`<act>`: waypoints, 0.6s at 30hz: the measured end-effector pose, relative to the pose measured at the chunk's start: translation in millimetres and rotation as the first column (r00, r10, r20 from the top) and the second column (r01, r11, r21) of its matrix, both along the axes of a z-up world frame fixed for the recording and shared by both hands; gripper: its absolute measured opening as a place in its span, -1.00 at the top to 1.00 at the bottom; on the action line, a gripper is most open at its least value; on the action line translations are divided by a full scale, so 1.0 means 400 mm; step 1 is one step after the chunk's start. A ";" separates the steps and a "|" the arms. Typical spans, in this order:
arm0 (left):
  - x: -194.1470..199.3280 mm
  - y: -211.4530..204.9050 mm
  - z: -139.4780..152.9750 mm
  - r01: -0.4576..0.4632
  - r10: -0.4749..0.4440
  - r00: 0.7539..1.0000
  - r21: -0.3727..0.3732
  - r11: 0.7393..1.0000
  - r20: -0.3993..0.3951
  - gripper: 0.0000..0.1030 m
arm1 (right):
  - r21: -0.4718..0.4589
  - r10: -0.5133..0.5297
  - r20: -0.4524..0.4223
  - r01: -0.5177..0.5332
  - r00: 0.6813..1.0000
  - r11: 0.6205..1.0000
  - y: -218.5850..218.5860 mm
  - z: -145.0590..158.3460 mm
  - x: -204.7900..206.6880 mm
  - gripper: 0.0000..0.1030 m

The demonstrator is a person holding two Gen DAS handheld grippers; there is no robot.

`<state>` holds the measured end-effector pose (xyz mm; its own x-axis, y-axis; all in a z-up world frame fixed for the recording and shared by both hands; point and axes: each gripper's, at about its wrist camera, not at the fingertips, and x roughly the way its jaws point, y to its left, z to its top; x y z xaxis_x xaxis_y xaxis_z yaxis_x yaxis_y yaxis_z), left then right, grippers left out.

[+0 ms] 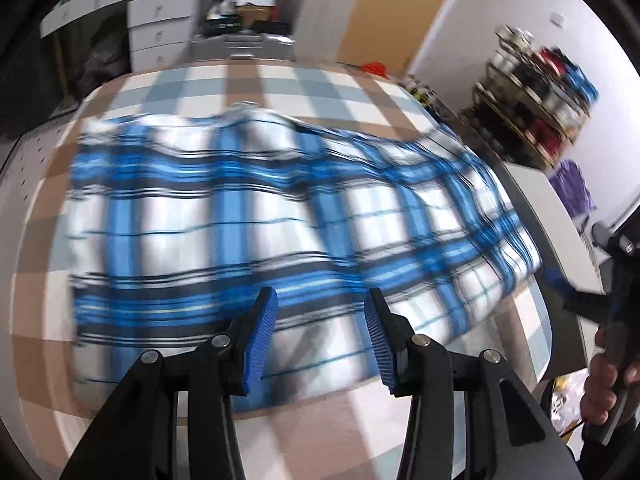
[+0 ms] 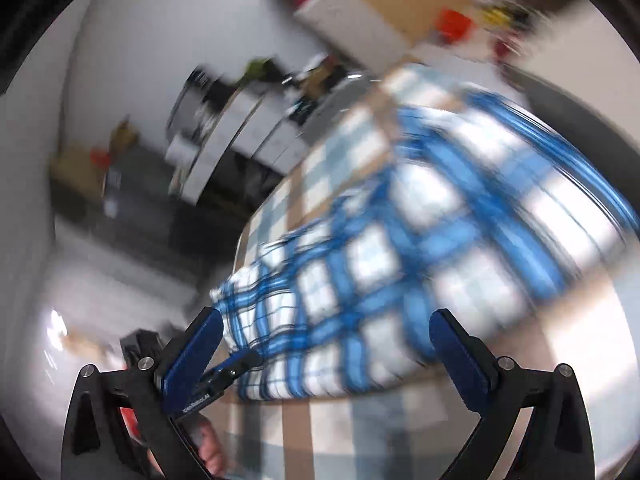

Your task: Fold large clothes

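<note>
Fingers of the left gripper (image 1: 320,320) stand partly apart, their blue ribbed pads (image 1: 262,340) facing each other with nothing clamped between them; they hang above the near hem of the blue-and-white plaid garment (image 1: 256,216). Both fingers of the right gripper (image 2: 326,344) are spread wide and hold nothing, with the garment's bunched near end showing in the gap beyond them, apart from the pads.

That plaid garment lies spread flat across the middle of the worktop (image 1: 248,76), which is covered by a checked cloth of pale blue, white and tan squares. In the left wrist view it runs from near the left edge towards the right edge, where one end slopes off and reaches close to the rim. Its near hem lies short of the near edge, leaving a strip of checked cloth bare in front. The fabric is rippled rather than smooth, though blur hides the finer folds.

At the right edge of the left wrist view a hand (image 1: 602,384) grips the black handle of the other tool. In the right wrist view the left gripper's blue-tipped finger (image 2: 236,364) shows just beside the garment's near end, with fingers of a hand (image 2: 210,450) below it. White drawers (image 1: 158,28) stand beyond the far edge, and a cluttered shelf (image 1: 536,92) stands off the right side.
</note>
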<state>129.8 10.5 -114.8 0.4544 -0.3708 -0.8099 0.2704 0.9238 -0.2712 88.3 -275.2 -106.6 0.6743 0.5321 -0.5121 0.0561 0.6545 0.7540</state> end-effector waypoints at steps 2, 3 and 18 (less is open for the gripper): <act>0.015 -0.043 -0.014 0.022 -0.022 1.000 0.008 1.000 -0.011 0.24 | 0.094 -0.059 -0.069 0.065 0.996 0.993 -0.076 -0.067 -0.031 -1.00; 0.031 -0.058 -0.020 0.029 -0.029 0.999 0.010 1.000 -0.017 0.24 | 0.148 -0.087 -0.095 0.100 0.992 0.984 -0.110 -0.097 -0.038 -1.00; 0.034 -0.122 -0.032 0.039 -0.038 0.999 0.030 0.999 -0.032 0.24 | 0.162 -0.288 -0.211 0.324 0.934 0.932 -0.247 -0.159 0.058 -1.00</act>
